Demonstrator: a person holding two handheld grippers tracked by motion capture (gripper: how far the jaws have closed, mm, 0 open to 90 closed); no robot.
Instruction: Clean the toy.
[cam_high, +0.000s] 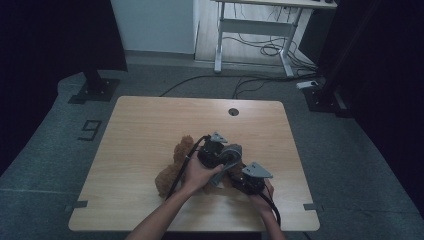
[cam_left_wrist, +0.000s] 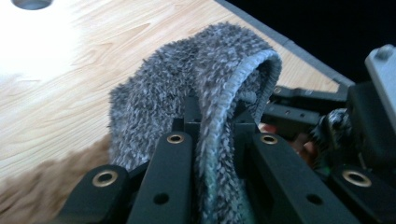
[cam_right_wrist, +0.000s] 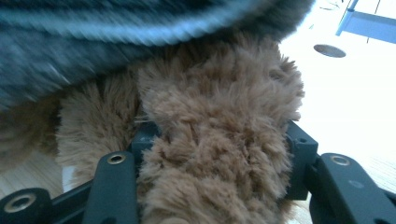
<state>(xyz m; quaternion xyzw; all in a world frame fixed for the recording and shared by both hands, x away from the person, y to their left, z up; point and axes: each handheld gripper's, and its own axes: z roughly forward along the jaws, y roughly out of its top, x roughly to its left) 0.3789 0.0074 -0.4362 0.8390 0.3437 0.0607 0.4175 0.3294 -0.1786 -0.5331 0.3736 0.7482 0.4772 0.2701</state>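
Note:
A brown plush toy (cam_high: 172, 167) lies on the wooden table (cam_high: 145, 125), partly hidden by my hands. My left gripper (cam_high: 222, 154) hangs just above it, shut on a grey fuzzy cloth (cam_high: 230, 156). In the left gripper view the grey cloth (cam_left_wrist: 187, 79) is folded over and pinched between the jaws of the left gripper (cam_left_wrist: 217, 112). My right gripper (cam_high: 232, 177) sits close at the right front. In the right gripper view a thick limb of the brown plush toy (cam_right_wrist: 224, 93) fills the gap of the right gripper (cam_right_wrist: 219, 140), both jaws pressing into its fur. The grey cloth blurs across the top.
A round cable hole (cam_high: 233, 111) sits near the table's far edge. Beyond the table are a white desk frame (cam_high: 255, 30), floor cables (cam_high: 250, 82) and a black stand base (cam_high: 95, 90) at the left. The other gripper (cam_left_wrist: 369, 121) crowds the right of the left gripper view.

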